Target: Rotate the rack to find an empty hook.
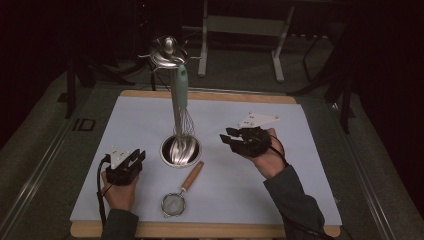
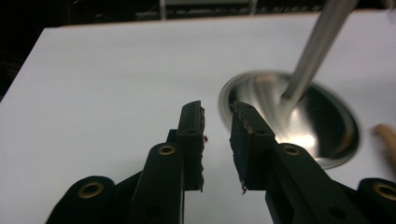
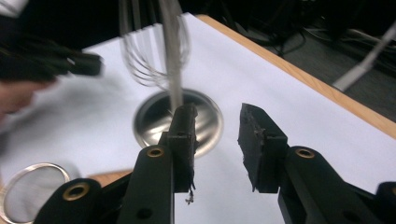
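Note:
A metal utensil stand rises from a round steel base at the middle of the white mat. A whisk with a teal handle hangs from the stand's top, its wires beside the pole. A small mesh strainer with a wooden handle lies in front of the base. My left gripper hovers left of the base, jaws a little apart with nothing between them. My right gripper is to the right of the stand and points at it, open and empty.
The mat lies on a wooden board whose edge shows at front and back. Dark floor and the legs of a white frame lie beyond the board. The stand's pole and hooks stand tall between the two grippers.

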